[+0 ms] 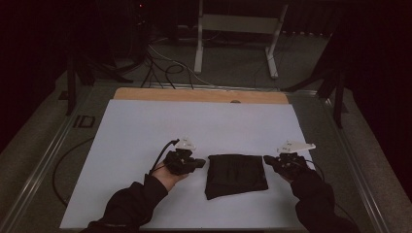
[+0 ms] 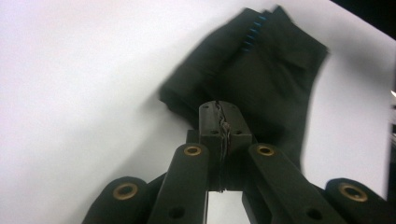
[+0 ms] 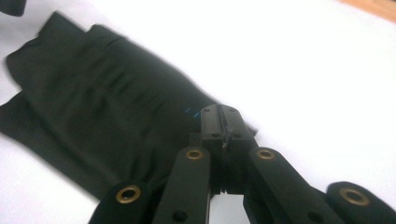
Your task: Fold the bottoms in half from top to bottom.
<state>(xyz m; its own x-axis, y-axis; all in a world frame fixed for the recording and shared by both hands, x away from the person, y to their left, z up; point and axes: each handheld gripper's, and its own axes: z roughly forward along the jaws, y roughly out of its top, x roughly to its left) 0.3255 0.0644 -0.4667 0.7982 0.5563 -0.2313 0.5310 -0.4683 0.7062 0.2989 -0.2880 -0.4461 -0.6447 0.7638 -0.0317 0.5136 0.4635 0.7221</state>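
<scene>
A folded black cloth (image 1: 236,174) lay flat on the white sheet (image 1: 145,126) that covered the counter (image 1: 199,95), near the person's edge and roughly midway between the two hands. Its outline was close to square, with the near left corner drooping a little lower than the rest.

The left claw (image 1: 200,162) was just beside the cloth's left edge, pointing toward it, held in the person's left hand (image 1: 170,175) with a dark sleeve behind. In the left gripper view its jaws were pressed together with nothing between them, and the cloth (image 2: 261,79) lay beyond the tips, a short line of blue stitching showing near its far edge. The claw stood off the cloth, not gripping it.

The right claw (image 1: 268,159) was just beside the cloth's right edge, also pointing inward. In the right gripper view its jaws were likewise closed tight on nothing, with the cloth (image 3: 102,112) spread out to the left of the tips and bare white sheet (image 3: 303,70) to the right.

Both claws hung above the sheet rather than resting on it. Beyond the counter's far wooden edge, cables (image 1: 165,68) lay on the floor beside a white metal stand (image 1: 238,29).
</scene>
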